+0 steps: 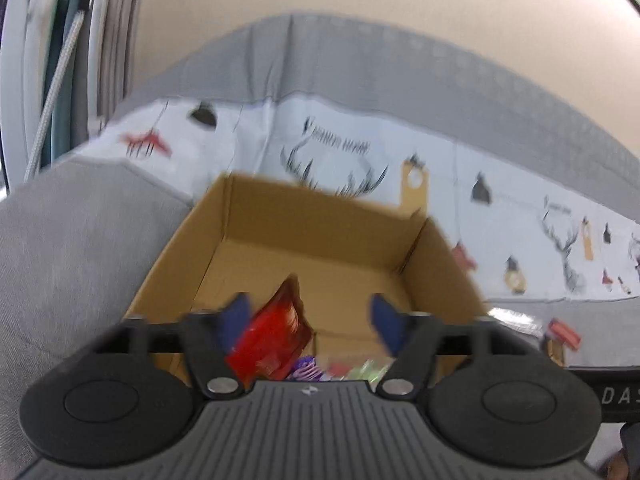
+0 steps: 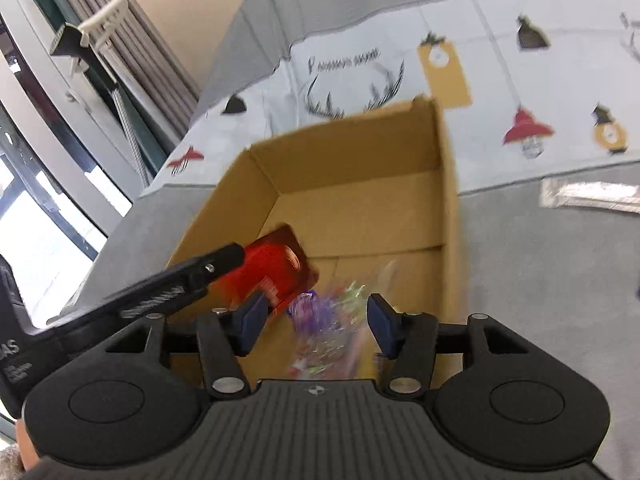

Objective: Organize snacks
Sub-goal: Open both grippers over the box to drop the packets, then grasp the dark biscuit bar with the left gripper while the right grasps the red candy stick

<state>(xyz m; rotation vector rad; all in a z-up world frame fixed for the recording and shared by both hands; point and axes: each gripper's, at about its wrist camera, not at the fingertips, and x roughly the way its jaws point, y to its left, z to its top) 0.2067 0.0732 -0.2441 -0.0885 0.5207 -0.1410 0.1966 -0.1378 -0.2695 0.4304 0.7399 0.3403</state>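
Observation:
An open cardboard box [image 1: 320, 216] stands on a grey sofa; it also shows in the right wrist view [image 2: 360, 152]. A red snack packet [image 1: 272, 340] lies in the box, seen too in the right wrist view [image 2: 276, 268]. Purple and green wrapped snacks [image 2: 324, 312] lie beside it, blurred; they also show in the left wrist view [image 1: 308, 368]. My left gripper [image 1: 312, 324] is open above the box with the red packet between and below its fingers. My right gripper [image 2: 316, 324] is open above the wrapped snacks. The left gripper's body [image 2: 160, 292] crosses the right wrist view.
A white printed cloth [image 1: 460, 184] covers the sofa back [image 1: 360, 60]. A silvery packet [image 2: 588, 196] lies on the seat right of the box. A small red packet [image 1: 564, 332] lies right of the box. Curtains and a window [image 2: 60, 120] are at the left.

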